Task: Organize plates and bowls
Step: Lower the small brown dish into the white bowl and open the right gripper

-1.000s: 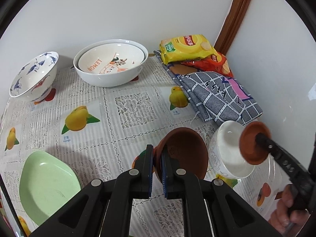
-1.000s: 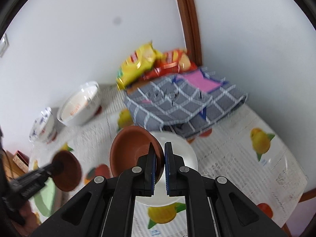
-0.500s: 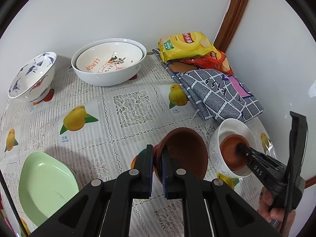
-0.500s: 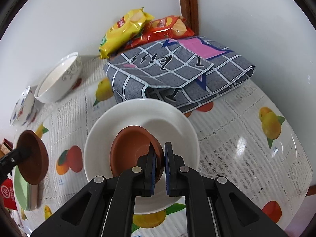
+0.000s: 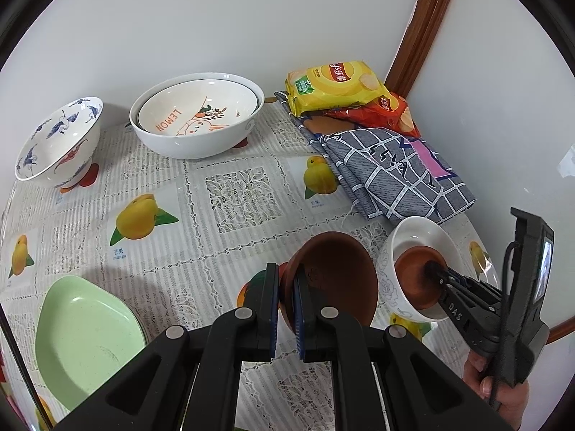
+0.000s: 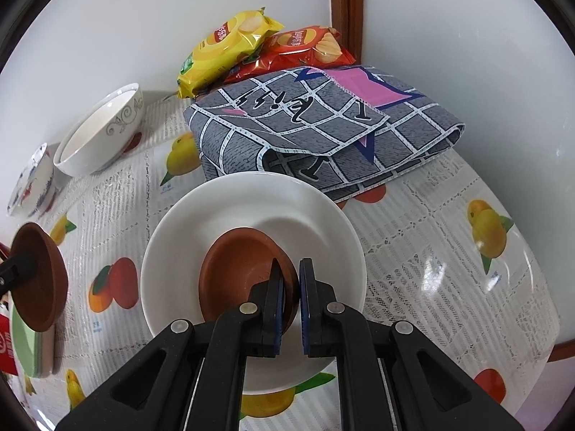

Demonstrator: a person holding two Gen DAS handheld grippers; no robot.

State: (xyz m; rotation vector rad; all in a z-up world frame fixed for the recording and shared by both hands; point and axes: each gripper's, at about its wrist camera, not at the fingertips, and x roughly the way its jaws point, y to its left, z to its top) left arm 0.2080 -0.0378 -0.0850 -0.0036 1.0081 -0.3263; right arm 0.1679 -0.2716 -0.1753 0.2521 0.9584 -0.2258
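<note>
— Where are the brown bowls?

— One brown bowl (image 5: pixel 334 280) is clenched by its rim in my left gripper (image 5: pixel 285 301), tipped on edge and lifted above the surface (image 5: pixel 233 197). The other, the small brown bowl (image 6: pixel 240 273), sits inside the white bowl (image 6: pixel 251 208) straight ahead of my right gripper (image 6: pixel 291 298).

— Is the right one still pinched?

— Its fingers (image 6: pixel 275 298) straddle the near rim with a narrow gap between them; the left one lies against the rim, but I cannot tell whether the other presses it.

— What lies around them?

— Just beyond the white bowl, touching its far edge, is a folded grey checked cloth (image 6: pixel 323 129). Behind that, against the wall, a yellow chip bag (image 6: pixel 226 50) overlaps a red chip bag (image 6: pixel 305 46). Far ahead of my left fingers stands a large white bowl (image 5: pixel 197 143) with a lemon-print bowl (image 5: pixel 197 115) nested inside, and left of those a blue-patterned bowl (image 5: pixel 57 143). A green plate (image 5: pixel 82 341) lies near my left fingers, on their left side.
</note>
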